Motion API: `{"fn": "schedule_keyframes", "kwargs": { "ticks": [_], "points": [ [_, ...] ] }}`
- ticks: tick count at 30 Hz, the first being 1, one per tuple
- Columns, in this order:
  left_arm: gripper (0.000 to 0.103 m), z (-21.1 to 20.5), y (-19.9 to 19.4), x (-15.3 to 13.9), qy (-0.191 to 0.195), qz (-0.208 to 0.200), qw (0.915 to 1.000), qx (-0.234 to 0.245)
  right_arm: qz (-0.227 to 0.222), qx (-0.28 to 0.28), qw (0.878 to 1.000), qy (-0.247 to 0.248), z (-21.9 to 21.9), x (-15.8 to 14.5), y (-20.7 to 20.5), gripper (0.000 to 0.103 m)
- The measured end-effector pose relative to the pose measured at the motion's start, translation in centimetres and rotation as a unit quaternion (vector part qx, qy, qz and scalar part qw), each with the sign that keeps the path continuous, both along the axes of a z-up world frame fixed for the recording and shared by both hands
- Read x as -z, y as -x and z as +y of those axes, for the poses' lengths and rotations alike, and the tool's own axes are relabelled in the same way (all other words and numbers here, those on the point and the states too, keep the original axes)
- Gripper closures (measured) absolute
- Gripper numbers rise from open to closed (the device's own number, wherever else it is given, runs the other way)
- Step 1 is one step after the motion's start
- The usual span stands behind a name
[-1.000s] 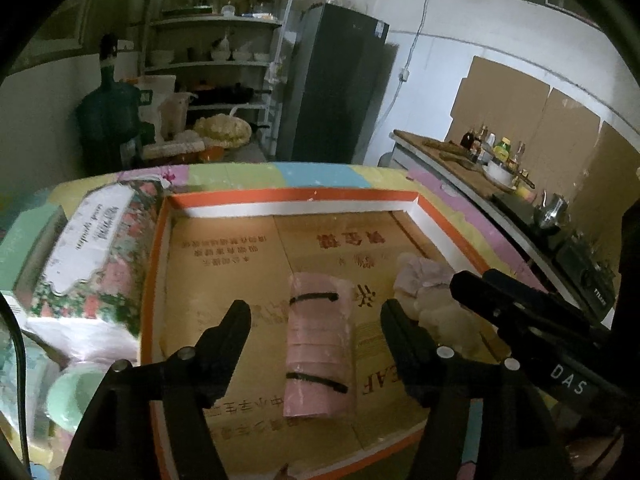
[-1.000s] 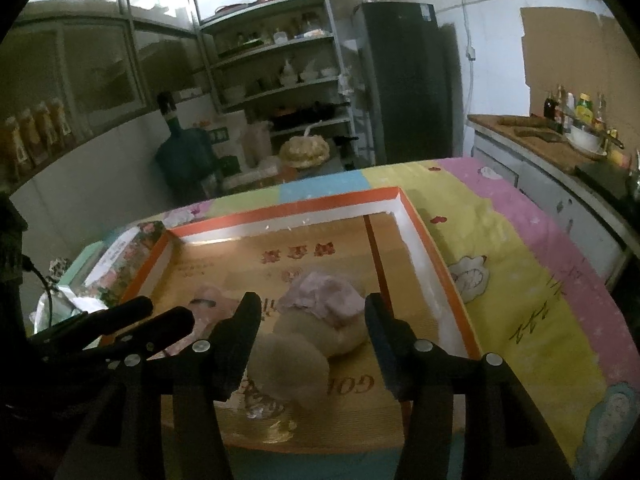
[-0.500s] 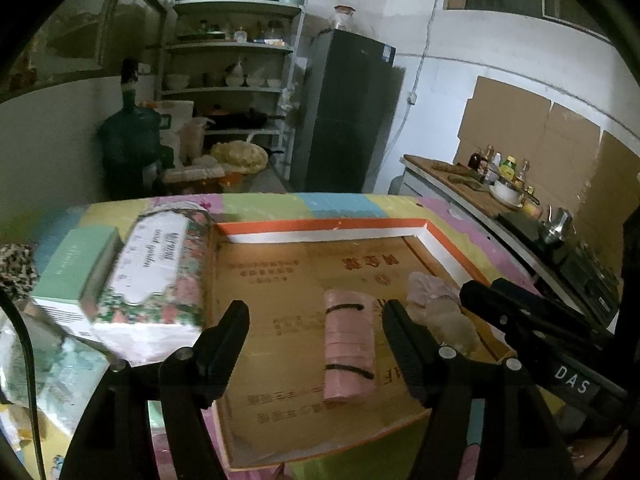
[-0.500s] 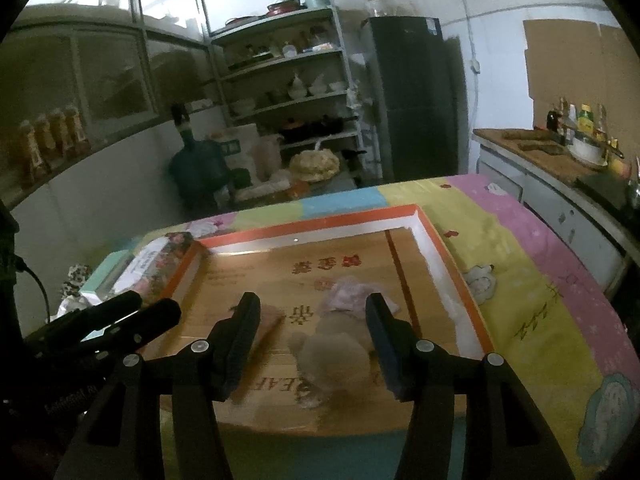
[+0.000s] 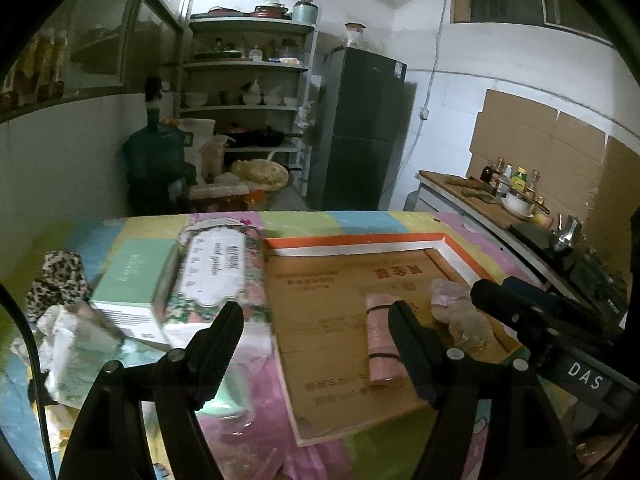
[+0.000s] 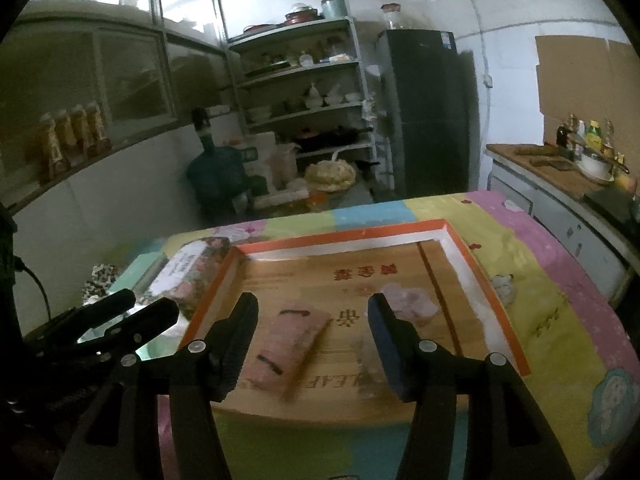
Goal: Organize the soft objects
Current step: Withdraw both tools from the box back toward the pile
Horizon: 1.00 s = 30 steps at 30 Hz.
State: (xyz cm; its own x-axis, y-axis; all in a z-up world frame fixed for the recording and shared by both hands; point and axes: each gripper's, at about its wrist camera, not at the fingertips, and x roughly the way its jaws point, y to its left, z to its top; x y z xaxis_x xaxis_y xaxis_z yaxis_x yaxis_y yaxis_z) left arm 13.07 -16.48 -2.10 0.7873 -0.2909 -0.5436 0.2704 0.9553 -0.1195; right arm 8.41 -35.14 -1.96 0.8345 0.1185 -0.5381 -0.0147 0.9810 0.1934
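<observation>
Fingers of the left gripper (image 5: 316, 332) and right gripper (image 6: 312, 328) are opening, nothing between them. Pink roll (image 5: 380, 340) and pale plush (image 5: 460, 312) lie in the tray (image 5: 352, 242). Next item: tissue packs (image 5: 212, 276) at 10 o'clock; approach requires a wide grip.

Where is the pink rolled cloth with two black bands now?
The pink rolled cloth lies inside the orange-rimmed cardboard tray, left of the pale crumpled bundle in both wrist views.

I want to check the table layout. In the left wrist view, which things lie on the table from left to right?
Leopard-print cloth → green box → floral tissue pack → pink rolled cloth → pale soft bundle, the last two inside the cardboard tray.
</observation>
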Motion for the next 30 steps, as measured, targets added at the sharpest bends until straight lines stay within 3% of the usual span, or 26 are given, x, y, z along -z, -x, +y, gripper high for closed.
{"fn": "schedule_keyframes", "kwargs": {
  "ticks": [30],
  "points": [
    [0.029,8.3,3.1,-1.5,0.006,-0.027,0.9984,-0.05,-0.026,-0.055,0.998,0.021,9.4,-2.8,1.6,0.043]
  ]
}}
